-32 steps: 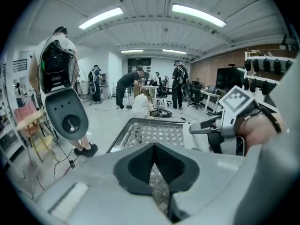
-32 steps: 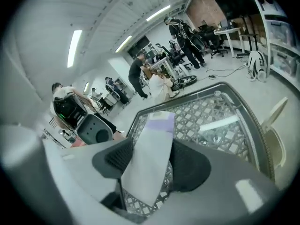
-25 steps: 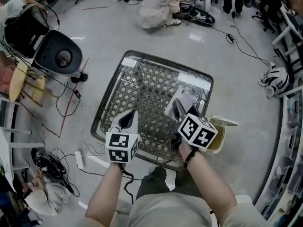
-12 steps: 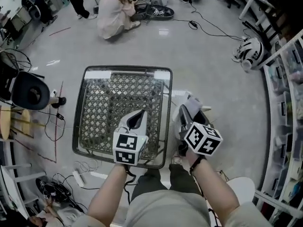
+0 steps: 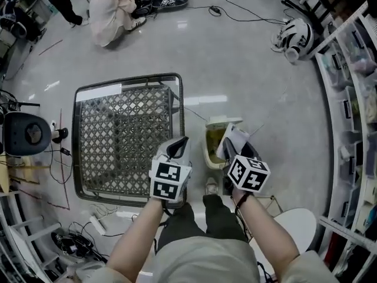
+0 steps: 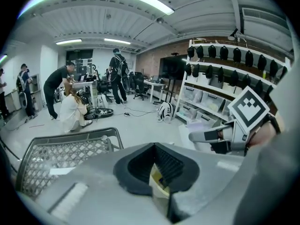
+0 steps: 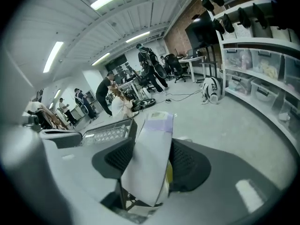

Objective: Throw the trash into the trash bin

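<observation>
Head view: I am looking steeply down at a grey floor (image 5: 253,69). At the far left edge a black chair (image 5: 25,135) is standing among loose cables. In the upper left a person (image 5: 109,17) in a pale top is crouching.

Left of centre a metal mesh basket (image 5: 118,140) is sitting on the floor. Just off its lower right corner I am holding the left hand-held gripper (image 5: 182,141). In the left gripper view its dark pads are meeting at the tips with nothing clamped between them. Only something yellowish is showing through the slit behind them.

The trash bin (image 5: 210,153) is standing at the centre of the frame, just right of the basket. A pale lid (image 5: 222,121) is lying at its upper edge, and a yellowish lining is showing inside.

Right of that, the right hand-held gripper (image 5: 231,149) is grasping a white packet (image 5: 237,135) with a lilac band at its far end. In the right gripper view the packet is standing upright between the two pads, and both are pressing on its sides. In the head view the packet is overlapping the bin's right rim, but I cannot tell whether it is touching the rim.

At the upper right a white and black helmet (image 5: 293,37) is lying on the floor. Shelving (image 5: 353,99) with clear boxes is running down the right edge.
</observation>
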`<state>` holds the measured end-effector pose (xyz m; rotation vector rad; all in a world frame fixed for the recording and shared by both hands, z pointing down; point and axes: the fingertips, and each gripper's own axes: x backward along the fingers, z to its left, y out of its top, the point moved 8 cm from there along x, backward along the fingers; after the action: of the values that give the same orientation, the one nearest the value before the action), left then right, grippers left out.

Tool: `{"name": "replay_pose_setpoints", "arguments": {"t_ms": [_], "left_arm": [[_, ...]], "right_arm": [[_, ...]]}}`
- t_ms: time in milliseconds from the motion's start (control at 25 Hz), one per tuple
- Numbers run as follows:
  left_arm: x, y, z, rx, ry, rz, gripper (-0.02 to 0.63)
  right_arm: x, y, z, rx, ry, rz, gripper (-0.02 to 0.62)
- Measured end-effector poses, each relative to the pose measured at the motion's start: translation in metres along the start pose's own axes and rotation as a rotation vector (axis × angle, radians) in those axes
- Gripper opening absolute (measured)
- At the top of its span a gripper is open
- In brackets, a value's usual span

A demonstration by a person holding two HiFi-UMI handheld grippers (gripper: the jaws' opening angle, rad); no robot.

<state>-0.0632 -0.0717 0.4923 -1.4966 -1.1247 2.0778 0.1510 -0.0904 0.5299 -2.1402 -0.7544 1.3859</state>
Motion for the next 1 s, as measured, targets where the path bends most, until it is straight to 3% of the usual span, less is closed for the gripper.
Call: {"name": "replay_pose_setpoints", "arguments": {"t_ms": [240,440,1000], "left_arm": [[-0.040,-0.030,-0.020,0.041,-0.019,0.088,0.002],[-0.065,-0.050,-0.033,0.131,-0.047,0.085,0.002],[-0.130,-0.121,-0.057,0.140,-0.115,0.322,0.002]], "right_arm": [[-0.036,-0.040,-0.042,0.022,-0.052,0.098,0.247],[-0.069,-0.079,-0.071,0.046,-0.075,0.192,0.247],[-0.156,-0.159,-0.131,0.062,-0.049,0.393,0.251]]}}
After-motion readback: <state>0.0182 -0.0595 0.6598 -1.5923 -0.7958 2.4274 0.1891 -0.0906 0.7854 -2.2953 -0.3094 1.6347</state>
